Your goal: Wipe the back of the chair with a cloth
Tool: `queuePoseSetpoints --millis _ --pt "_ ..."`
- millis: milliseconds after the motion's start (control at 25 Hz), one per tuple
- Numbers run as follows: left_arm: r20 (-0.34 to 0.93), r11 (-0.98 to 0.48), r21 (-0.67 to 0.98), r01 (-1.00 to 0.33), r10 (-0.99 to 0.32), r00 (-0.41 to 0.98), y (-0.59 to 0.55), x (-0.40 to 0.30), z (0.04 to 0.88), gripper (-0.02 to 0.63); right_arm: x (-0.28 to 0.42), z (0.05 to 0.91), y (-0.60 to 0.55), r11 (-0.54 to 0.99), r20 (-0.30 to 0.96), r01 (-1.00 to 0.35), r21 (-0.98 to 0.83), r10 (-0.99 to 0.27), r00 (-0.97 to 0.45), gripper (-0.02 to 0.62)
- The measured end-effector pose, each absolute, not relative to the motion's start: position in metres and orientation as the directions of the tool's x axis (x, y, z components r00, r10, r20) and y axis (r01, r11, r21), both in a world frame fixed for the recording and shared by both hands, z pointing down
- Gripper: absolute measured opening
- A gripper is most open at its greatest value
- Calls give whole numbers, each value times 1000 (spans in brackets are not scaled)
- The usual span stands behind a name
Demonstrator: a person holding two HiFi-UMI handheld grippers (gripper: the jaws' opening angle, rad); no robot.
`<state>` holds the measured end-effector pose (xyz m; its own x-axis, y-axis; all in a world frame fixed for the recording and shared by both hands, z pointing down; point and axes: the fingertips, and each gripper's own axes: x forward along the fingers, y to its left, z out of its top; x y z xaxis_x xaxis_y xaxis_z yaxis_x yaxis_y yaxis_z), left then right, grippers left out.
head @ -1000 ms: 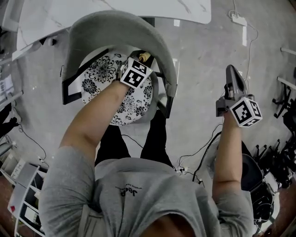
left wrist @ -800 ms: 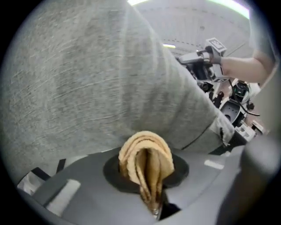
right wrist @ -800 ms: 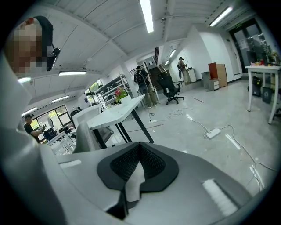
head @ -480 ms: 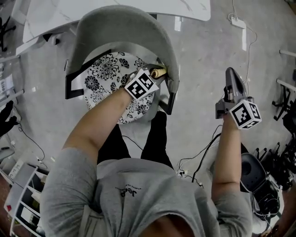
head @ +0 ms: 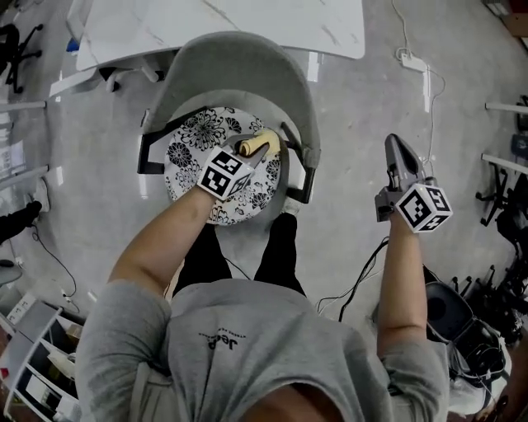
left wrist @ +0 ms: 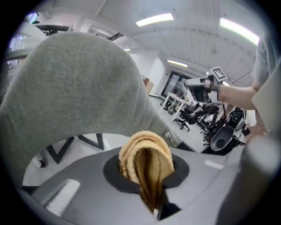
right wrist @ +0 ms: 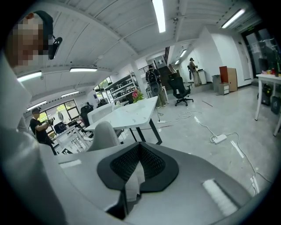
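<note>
The chair has a curved grey back (head: 239, 70) and a black-and-white floral seat (head: 194, 136). In the head view my left gripper (head: 252, 150) reaches over the seat, shut on a folded tan cloth (head: 257, 145) that lies against the inner right side of the back. The left gripper view shows the cloth (left wrist: 147, 162) bunched between the jaws, with the grey back (left wrist: 74, 88) rising close on the left. My right gripper (head: 394, 150) hangs over the floor, right of the chair and apart from it. Its jaws (right wrist: 131, 178) are together.
A white marble-look table (head: 223, 25) stands just beyond the chair. A power strip (head: 410, 59) and cables (head: 355, 284) lie on the grey floor. Office chairs (head: 507, 214) crowd the right edge and a shelf (head: 33, 363) the lower left. My legs stand against the chair's front.
My left gripper has shifted along the inner right side of the chair back with the cloth in it. The right gripper has stayed where it was.
</note>
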<state>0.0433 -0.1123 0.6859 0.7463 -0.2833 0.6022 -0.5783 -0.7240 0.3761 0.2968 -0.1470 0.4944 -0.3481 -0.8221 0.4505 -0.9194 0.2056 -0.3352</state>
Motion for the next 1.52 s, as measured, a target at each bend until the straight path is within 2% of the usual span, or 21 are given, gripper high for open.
queuePoseSetpoints --millis 400,920,1200,1520 --pt "519 -676 309 -669 -469 715 -130 -60 529 107 234 414 -137 315 445 -908 -277 -795 -412 3" --pt "289 -683 173 -710 -654 700 -128 -144 278 107 155 242 -124 467 301 -857 -220 -803 -515 3" --pt "179 -662 159 -732 -710 681 -115 -174 196 107 121 183 -115 553 260 -817 -162 -775 -576 3" --pt "117 -644 154 -749 -741 661 -106 -186 164 107 109 153 -113 601 225 -787 -140 -755 -616 3"
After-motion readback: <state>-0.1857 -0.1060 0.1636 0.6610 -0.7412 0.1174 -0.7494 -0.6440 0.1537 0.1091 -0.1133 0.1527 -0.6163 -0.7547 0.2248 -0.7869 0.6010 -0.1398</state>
